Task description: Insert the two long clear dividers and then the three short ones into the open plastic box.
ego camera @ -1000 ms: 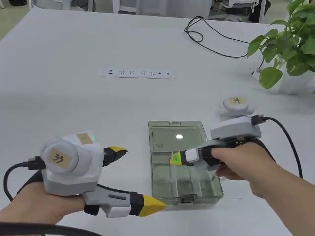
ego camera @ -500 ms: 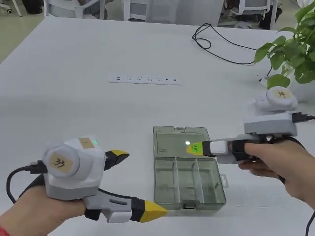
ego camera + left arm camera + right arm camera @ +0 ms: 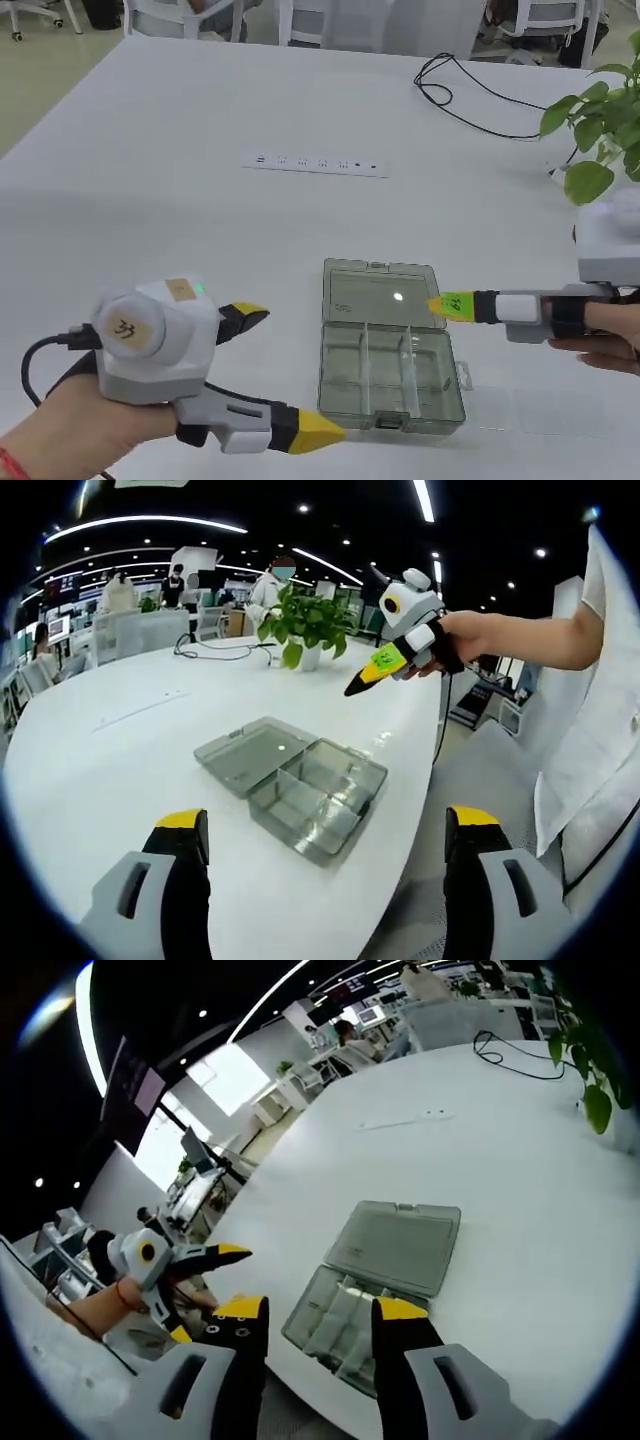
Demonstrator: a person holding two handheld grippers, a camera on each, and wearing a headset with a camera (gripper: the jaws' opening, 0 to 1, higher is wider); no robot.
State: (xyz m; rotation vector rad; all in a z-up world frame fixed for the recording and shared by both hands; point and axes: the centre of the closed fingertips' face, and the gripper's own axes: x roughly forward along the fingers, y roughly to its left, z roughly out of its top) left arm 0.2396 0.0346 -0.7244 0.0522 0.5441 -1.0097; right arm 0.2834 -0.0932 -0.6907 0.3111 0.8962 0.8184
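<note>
Status: the long-divider stage reads as complete; the short-divider stage is judged outstanding.

1. Left gripper: nearest the operator, at the near-left of the box. Its yellow-tipped jaws are spread wide and hold nothing.
2. Transparent grey-green plastic box: it rests on the white table with its latch side toward the operator.
   - The two long clear dividers stand upright in the base.
   - They run near to far and split the base into three lanes.
   - No cross-pieces can be made out between the lanes, though clear parts are hard to see.
   - The lanes look otherwise empty.
3. Faint clear flat pieces: they lie on the table just right of the box base. They are probably the short dividers. The count cannot be told.
4. Right gripper: it hangs above the right edge of the box, near the hinge line, and points left. Its own view shows the jaws parted with nothing between them.
5. Hinged lid: folded back flat on the table on the far side of the base, with nothing on it.
6. Farther off:
   - a white power strip;
   - a black cable;
   - a green potted plant at the far right.

Outstanding work, as judged: pick up each short piece and seat it across the lanes.
</note>
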